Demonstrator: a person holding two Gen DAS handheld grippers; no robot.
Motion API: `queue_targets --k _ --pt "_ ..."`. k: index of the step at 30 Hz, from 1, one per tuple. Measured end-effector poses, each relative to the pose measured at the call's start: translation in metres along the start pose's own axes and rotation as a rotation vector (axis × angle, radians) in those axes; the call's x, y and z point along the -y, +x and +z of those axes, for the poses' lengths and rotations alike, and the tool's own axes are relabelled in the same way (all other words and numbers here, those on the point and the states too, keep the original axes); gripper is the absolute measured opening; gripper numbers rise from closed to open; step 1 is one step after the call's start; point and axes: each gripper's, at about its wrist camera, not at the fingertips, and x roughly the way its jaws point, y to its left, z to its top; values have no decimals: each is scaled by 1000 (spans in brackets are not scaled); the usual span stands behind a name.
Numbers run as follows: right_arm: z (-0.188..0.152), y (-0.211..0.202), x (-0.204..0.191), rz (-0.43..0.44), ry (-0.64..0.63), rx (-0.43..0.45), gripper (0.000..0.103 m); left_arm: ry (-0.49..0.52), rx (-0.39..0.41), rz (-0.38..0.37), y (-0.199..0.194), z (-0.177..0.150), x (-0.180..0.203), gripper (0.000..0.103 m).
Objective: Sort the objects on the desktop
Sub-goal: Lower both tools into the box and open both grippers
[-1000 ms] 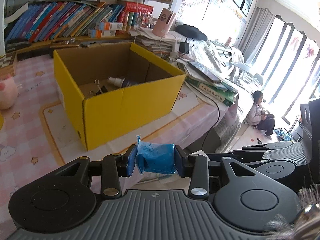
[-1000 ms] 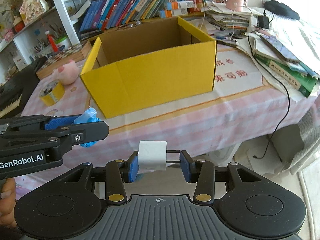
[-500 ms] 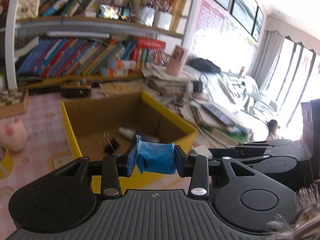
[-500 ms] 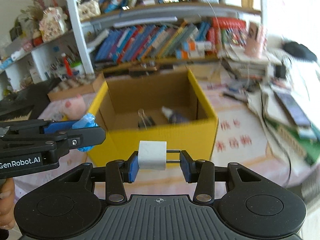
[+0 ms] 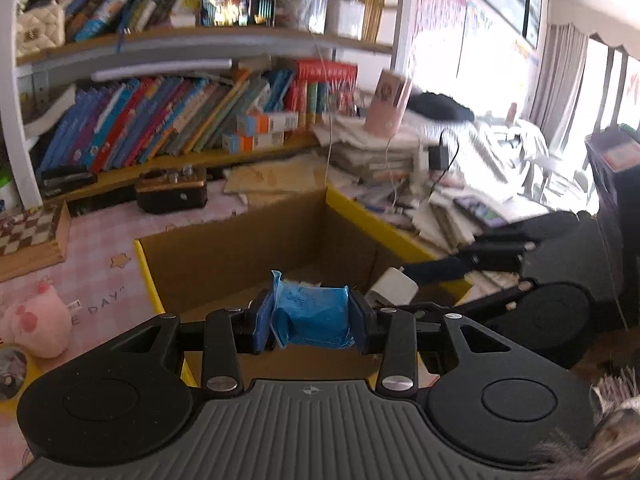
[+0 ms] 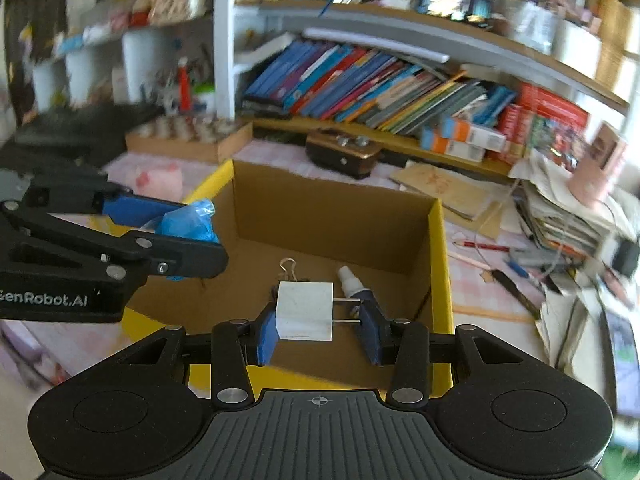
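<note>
My left gripper (image 5: 311,321) is shut on a crumpled blue packet (image 5: 310,316) and hangs over the open yellow cardboard box (image 5: 360,216). My right gripper (image 6: 318,330) is shut on a white plug adapter (image 6: 306,316), its two metal prongs pressing the right pad, above the same box (image 6: 438,264). In the right wrist view the left gripper (image 6: 176,240) with the blue packet (image 6: 186,222) reaches in over the box's left side. In the left wrist view the white adapter (image 5: 392,286) and the right gripper show at the right. A binder clip (image 6: 288,268) and a small bottle (image 6: 354,282) lie on the box floor.
Shelves of books (image 6: 360,84) stand behind the box. A dark brown case (image 6: 342,154), a chessboard box (image 5: 30,236), a pink plush toy (image 5: 38,322) and a pink cup (image 5: 386,106) on piled papers (image 6: 560,216) surround it on the pink checked cloth.
Both grippers have moved forward and up from the table's front edge to above the box opening, each keeping its object. The right gripper has rolled, so its view is tilted.
</note>
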Motion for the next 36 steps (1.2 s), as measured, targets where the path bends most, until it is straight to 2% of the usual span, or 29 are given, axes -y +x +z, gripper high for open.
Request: queue_targets --k 3,7,10,14,17,23,29,34,35,36 --pt "9 26 5 30 -80 -62 43 -9 -51 -3 20 2 -7 36" --pt "20 54 7 86 -213 -154 43 48 -130 5 45 3 -8 36" --pt "22 68 6 96 -272 -200 43 55 -222 -22 65 3 -14 36" --pt "22 83 2 145 -325 -263 43 55 -286 -18 79 0 -22 36" --pt "19 91 -3 173 -367 -303 43 91 -304 -7 83 -2 -19 36" --pt "17 105 8 230 -296 -368 43 152 -315 9 83 -6 -12 36" --pt "18 102 6 226 -309 -345 43 147 -308 8 83 -5 -14 38" --pt "19 97 12 206 -280 -309 44 128 -265 -3 74 -2 -15 49" --pt "19 94 16 206 -260 -299 46 123 -253 -2 71 -1 -14 60" --pt "20 90 19 203 -239 -285 48 120 -245 -1 69 -1 -13 78"
